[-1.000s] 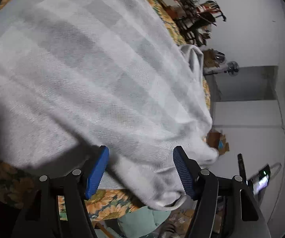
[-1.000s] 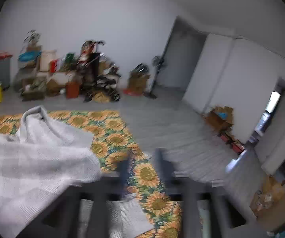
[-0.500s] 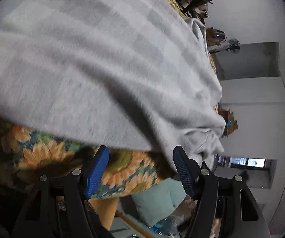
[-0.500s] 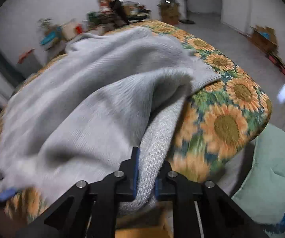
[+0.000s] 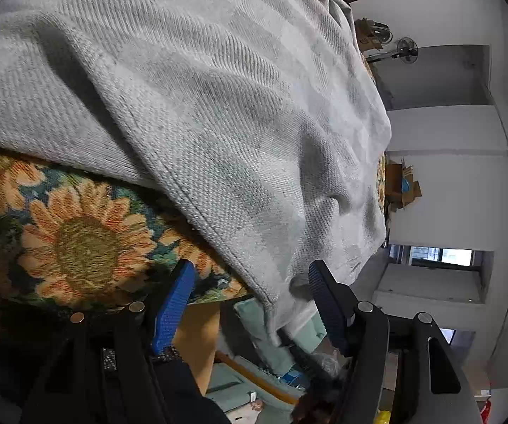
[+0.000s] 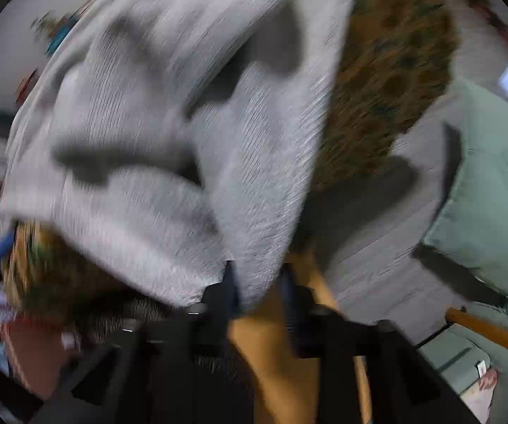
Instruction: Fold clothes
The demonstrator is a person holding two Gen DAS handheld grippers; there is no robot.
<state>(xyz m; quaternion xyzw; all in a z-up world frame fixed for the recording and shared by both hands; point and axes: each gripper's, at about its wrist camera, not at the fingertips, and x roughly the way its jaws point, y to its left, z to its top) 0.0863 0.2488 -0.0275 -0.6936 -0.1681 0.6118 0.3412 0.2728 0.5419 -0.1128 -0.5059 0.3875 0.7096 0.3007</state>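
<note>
Right wrist view badly smeared by motion blur; knit texture and tablecloth pattern readable only as streaks. Right gripper [image 6: 259, 282] dark and soft-edged, jaws opening, a hanging fold of the grey knitted garment [image 6: 169, 134] down between the fingers; whether the pads touch the cloth, impossible to tell. Far edge of the garment cut off by the lens rim in both views, so full shape unknown. Lower part of each view blocked by the black gripper frames.

Left gripper [image 5: 250, 293] sharp and clear: blue ribbed pads [image 5: 174, 304] standing well apart, nothing clamped. Hemmed corner of the grey knitted garment [image 5: 218, 113] drooping over the table edge into the gap between the fingers, close to the right-hand pad, apparently not pinched.

Garment spread across most of the table, faint checked pattern, a deep crease running through the upper left of the left wrist view. Underneath, a sunflower tablecloth [image 5: 77, 243], orange blooms on dark green, bare only at the near corner.

Containers: cardboard boxes [image 5: 400, 185] against the far wall, something blue inside one; contents otherwise too small to make out.

Below the table edge, a pale green cushion [image 6: 483, 190] on a wood-framed seat, grey plank floor [image 6: 370, 226] beside it. White walls, a standing fan [image 5: 404, 49] near a doorway, clutter heaped beyond the table's far end.
</note>
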